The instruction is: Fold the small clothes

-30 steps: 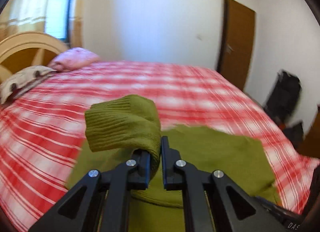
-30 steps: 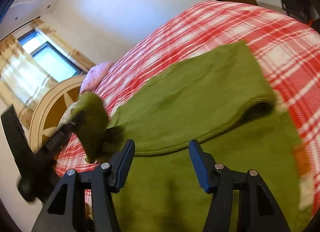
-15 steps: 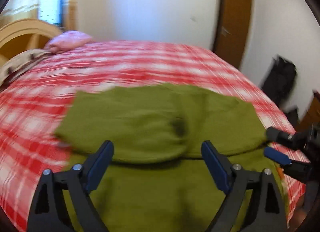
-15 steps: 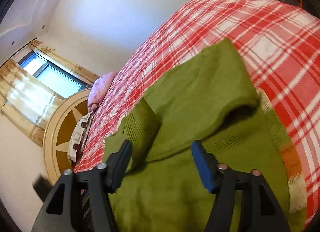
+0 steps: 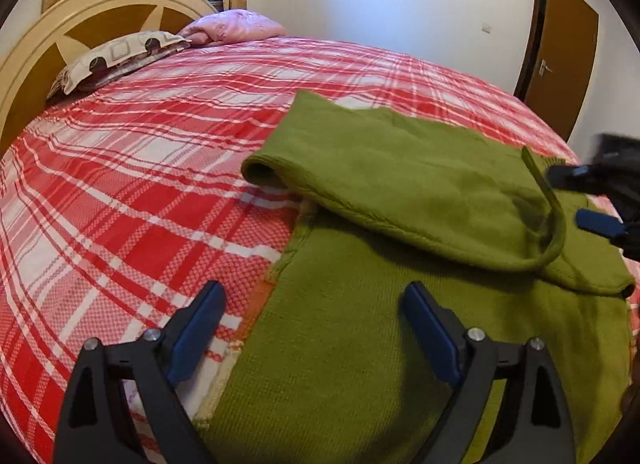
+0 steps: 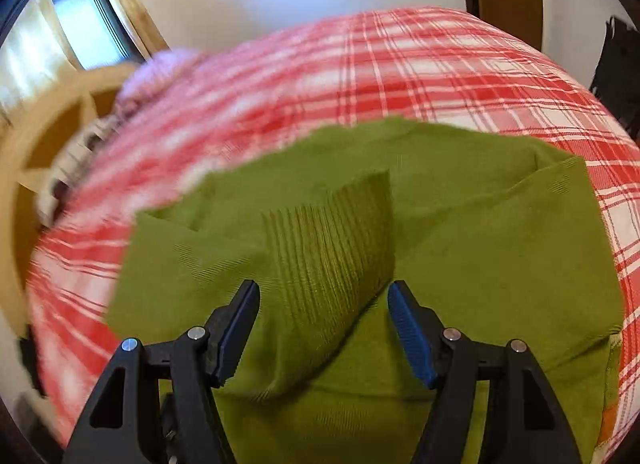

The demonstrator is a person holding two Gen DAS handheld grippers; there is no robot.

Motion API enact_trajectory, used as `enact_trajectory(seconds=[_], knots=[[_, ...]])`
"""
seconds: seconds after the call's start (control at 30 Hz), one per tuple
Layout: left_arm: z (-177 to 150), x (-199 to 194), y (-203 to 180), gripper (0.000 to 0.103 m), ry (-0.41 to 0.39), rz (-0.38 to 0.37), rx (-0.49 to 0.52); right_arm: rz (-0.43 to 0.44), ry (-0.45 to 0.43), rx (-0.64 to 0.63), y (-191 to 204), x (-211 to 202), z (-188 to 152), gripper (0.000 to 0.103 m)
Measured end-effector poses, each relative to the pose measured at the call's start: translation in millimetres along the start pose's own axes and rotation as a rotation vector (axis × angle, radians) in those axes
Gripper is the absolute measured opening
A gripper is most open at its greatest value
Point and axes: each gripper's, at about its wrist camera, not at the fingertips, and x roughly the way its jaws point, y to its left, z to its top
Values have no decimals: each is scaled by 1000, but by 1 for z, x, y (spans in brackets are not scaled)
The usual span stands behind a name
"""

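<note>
An olive green knitted sweater (image 5: 400,344) lies flat on the red and white checked bed cover (image 5: 140,184), with its sleeves folded across the body (image 5: 400,176). My left gripper (image 5: 313,290) hovers over the sweater's left side edge. Its jaws are opening, and nothing is pressed between them. In the right wrist view the sweater (image 6: 500,244) fills the middle, and a ribbed cuff (image 6: 332,240) lies just ahead of my right gripper (image 6: 322,286). That gripper is open, its pads clear of the cuff. The right gripper (image 5: 566,198) also shows at the right edge of the left wrist view.
A cream and brown headboard (image 5: 40,52) stands at the far left, with a patterned pillow (image 5: 116,56) and a pink pillow (image 5: 236,26) before it. A brown door (image 5: 560,52) is in the far wall. A dark bag (image 6: 620,64) sits beyond the bed.
My left gripper let go of the ribbed cuff, opened wide and sank toward the sweater's left edge. The cuff now lies on the body. My right gripper swung sideways over it.
</note>
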Motion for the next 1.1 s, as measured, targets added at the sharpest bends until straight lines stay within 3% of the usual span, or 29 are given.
enact_trajectory(seconds=[0.1, 0.2, 0.3, 0.4, 0.5, 0.57, 0.67, 0.77, 0.8, 0.83, 0.87, 1.1], knots=[[-2, 1, -3, 100, -9, -5, 11, -1, -15, 6, -14, 5, -7, 67], [-1, 2, -1, 103, -5, -22, 11, 57, -61, 110, -51, -12, -12, 61], [1, 5, 1, 103, -4, -23, 17, 114, -71, 230, -92, -20, -24, 61], [1, 6, 1, 103, -5, -24, 16, 248, -99, 342, -124, -27, -36, 61], [1, 6, 1, 103, -4, -22, 17, 323, -85, 375, -128, -26, -33, 61], [1, 6, 1, 103, -4, -22, 16, 334, -76, 364, -124, -24, -29, 61], [1, 6, 1, 103, -5, -24, 15, 291, -32, 277, -109, -22, -28, 61], [1, 7, 1, 103, -5, -22, 16, 257, -42, 194, -98, -27, -35, 60], [1, 6, 1, 103, -5, -23, 15, 232, -48, 160, -94, -27, -37, 48], [1, 6, 1, 103, -6, -23, 15, 195, -51, 123, -92, -25, -38, 28], [1, 6, 1, 103, -6, -23, 15, 166, -52, 95, -90, -23, -40, 21], [1, 7, 1, 103, -5, -23, 15, 128, -91, -28, -79, -31, -27, 9]])
